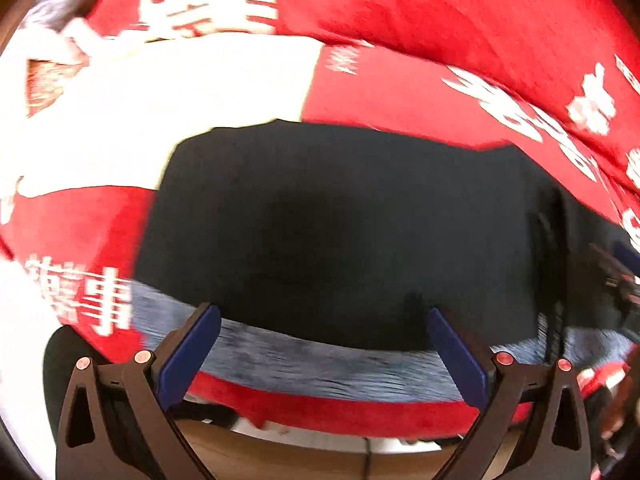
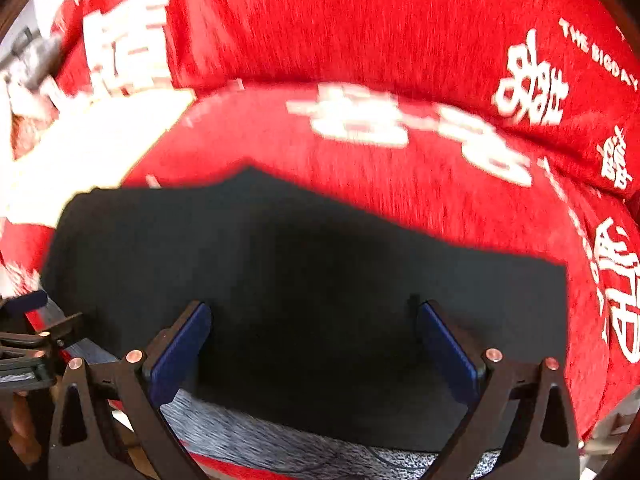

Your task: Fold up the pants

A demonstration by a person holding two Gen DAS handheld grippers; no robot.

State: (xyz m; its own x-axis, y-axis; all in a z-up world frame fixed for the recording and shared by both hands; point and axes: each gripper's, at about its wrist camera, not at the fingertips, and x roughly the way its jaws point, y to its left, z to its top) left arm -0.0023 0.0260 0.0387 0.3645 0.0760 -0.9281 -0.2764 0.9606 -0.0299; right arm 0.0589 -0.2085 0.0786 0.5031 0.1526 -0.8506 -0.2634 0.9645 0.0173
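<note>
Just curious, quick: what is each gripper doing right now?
Left gripper: open, holding nothing, over the black pants.
Right gripper: open, holding nothing.

Both wrist views look down, close, over the dark pants (image 1: 340, 220); they share the red blanket (image 2: 400, 40).

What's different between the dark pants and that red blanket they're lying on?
The pants are plain and near black; the red blanket carries white characters and lettering. The pants lie flat with straight edges and look already folded, while the blanket bunches into a thick roll behind them. The pants cover only a patch of the blanket, which spreads well past them. Both are soft cloth, and neither open gripper holds either.
</note>
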